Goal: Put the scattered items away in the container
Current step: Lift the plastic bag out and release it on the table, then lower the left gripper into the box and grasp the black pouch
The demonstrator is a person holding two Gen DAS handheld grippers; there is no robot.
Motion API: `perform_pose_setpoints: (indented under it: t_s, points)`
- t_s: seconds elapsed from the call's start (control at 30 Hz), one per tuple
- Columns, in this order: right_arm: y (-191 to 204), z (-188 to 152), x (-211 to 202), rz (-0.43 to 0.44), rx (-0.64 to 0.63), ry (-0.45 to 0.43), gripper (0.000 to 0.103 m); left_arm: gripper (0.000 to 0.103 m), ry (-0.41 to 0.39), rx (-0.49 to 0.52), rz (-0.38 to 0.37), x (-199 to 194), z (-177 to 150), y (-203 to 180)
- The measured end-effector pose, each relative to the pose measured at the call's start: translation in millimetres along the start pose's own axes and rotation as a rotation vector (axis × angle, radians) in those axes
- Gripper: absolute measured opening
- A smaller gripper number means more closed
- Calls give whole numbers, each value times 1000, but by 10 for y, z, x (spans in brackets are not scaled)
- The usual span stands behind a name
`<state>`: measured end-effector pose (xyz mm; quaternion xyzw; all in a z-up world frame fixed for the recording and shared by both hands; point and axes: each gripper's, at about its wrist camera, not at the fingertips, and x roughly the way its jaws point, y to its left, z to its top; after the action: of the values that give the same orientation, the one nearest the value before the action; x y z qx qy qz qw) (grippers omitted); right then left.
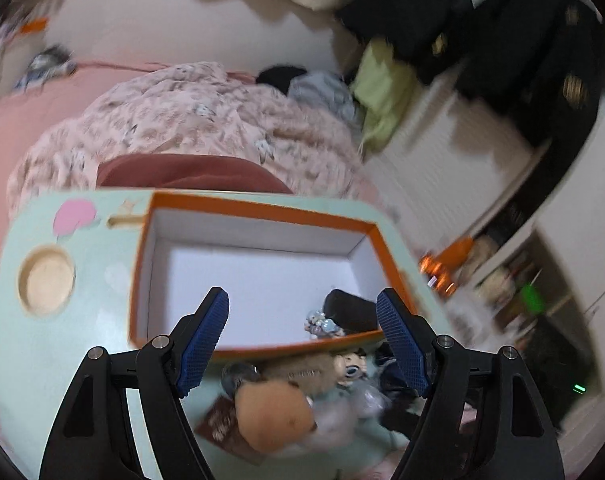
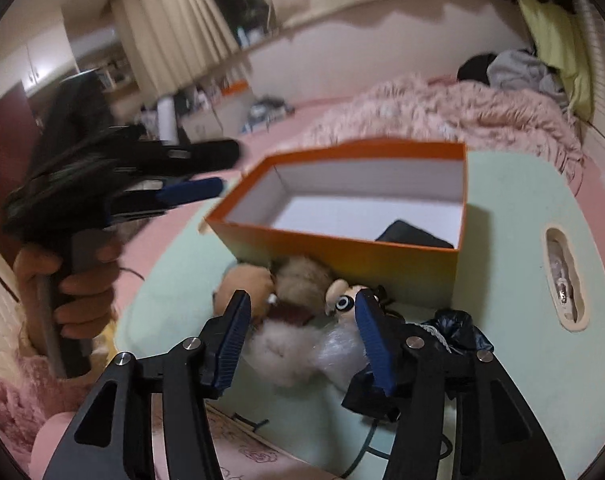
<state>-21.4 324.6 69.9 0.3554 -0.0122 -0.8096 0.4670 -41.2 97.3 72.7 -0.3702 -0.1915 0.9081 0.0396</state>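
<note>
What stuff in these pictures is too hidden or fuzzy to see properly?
- Left wrist view: the small bluish trinket inside the orange box is blurred, so it cannot be identified.
- Right wrist view: the black item in the box is partly hidden by the box's near wall.
- Right wrist view: the left claw is smeared by motion blur.
- Right wrist view: the plush toys are partly covered by the right claw.

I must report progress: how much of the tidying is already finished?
Done: a black item and small trinket lie inside the orange box. In hand: nothing; both tools are open. Left: the plush toys, doll and black bag remain on the table.
</note>
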Motion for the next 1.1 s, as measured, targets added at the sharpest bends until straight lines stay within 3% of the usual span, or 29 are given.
perform_pose_setpoints:
  t_s: [0.1,0.27,0.5,0.63,0.8,0.93,1.1]
  points:
    - [-50,-64,-96,15,54,-55,55,76,135,78,99,331,156,-209]
    - [-164,-92,-251,39,112,-137,55,76,296,124,52,795,287,-455]
    - [-315,-88,-465,67,189,-213,55,76,438,183,93,1250,308,-663]
    - [-354,-67,-473,74,210,-214,55,76,462,181,35,1304,249,-725]
    - [-362,-52,-491,78,206,-214,55,76,490,247,124,1402,175,-759]
    - [-361,-43,-480,78,206,-212,55,78,487,220,109,1437,201,-629]
    - [-354,-41,-511,79,209,-212,55,78,447,235,169,1377,278,-495]
